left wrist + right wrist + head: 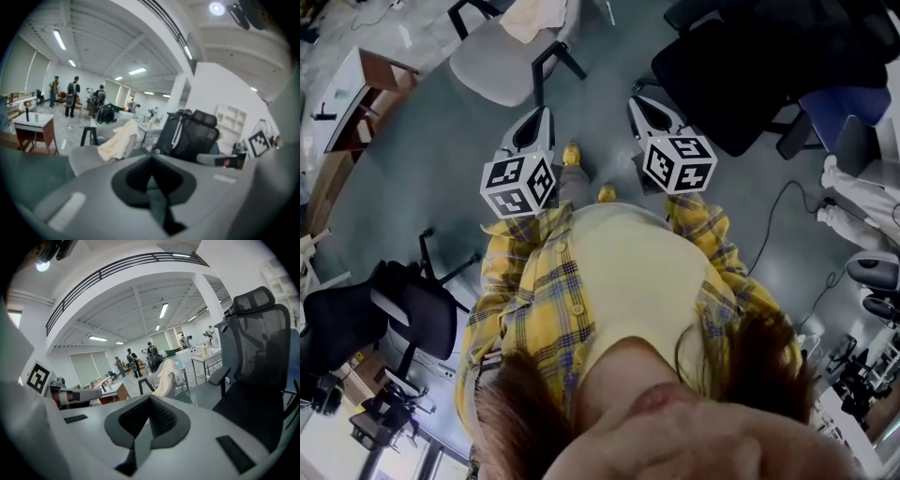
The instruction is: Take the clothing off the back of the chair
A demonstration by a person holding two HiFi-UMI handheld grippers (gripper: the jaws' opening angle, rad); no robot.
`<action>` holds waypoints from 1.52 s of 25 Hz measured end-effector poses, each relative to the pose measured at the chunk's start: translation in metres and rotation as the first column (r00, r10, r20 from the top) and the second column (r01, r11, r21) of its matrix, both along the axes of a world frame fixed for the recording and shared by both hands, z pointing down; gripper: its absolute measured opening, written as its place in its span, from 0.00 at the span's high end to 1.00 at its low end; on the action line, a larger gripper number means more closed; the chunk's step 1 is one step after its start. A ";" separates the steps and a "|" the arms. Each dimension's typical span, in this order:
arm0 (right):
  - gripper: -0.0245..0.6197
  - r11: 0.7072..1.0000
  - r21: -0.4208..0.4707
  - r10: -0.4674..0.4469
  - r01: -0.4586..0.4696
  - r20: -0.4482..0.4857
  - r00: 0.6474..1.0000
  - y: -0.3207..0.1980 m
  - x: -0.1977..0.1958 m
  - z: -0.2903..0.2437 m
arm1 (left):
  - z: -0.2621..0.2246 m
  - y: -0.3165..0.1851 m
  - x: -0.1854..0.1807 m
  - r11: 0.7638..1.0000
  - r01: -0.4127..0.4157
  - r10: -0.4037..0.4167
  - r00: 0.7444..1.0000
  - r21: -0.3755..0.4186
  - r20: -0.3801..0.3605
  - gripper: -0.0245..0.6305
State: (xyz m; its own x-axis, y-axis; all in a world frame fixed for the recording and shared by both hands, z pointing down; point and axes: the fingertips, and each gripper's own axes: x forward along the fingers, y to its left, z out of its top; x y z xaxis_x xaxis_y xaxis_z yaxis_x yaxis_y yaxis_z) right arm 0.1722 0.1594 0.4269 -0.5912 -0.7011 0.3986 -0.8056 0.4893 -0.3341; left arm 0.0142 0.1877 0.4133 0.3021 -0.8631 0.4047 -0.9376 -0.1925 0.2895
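Note:
A cream garment [534,17] hangs over the back of a light grey chair [492,58] at the top of the head view, some way ahead of both grippers. In the left gripper view the garment [117,140] drapes down onto the grey seat [82,157]. In the right gripper view the garment [165,378] shows farther off, on the chair back. My left gripper [539,117] and right gripper [645,105] are held side by side in front of the person's body, both shut with nothing between the jaws. Neither touches the chair.
A black office chair [741,66] stands close on the right and fills the right gripper view's right side [262,362]. Another black chair [403,314] is at the lower left. A wooden desk [356,94] stands at the left. People [70,96] stand far off.

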 end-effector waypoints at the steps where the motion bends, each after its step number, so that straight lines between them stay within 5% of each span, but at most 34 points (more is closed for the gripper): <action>1: 0.94 1.000 0.000 0.002 -0.002 -0.004 1.000 -0.006 -0.003 0.001 | 0.002 -0.006 -0.003 1.000 0.000 0.000 1.000 -0.001 -0.004 0.96; 16: 0.94 1.000 -0.015 0.011 -0.012 -0.043 0.999 -0.093 -0.056 0.003 | 0.006 -0.099 -0.051 0.999 -0.043 0.043 0.999 -0.008 -0.013 0.96; 38: 0.94 0.998 -0.053 -0.041 0.036 -0.102 0.994 -0.170 -0.139 0.026 | 0.029 -0.154 -0.135 0.999 -0.022 0.022 1.000 -0.043 -0.009 0.95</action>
State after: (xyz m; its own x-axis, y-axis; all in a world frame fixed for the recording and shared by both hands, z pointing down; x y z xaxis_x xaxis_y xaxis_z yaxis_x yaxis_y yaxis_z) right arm 0.0336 -0.0111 0.4534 -0.5713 -0.6562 0.4930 -0.8179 0.5049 -0.2758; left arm -0.1211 0.0335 0.4424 0.3244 -0.8378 0.4391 -0.9309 -0.2003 0.3055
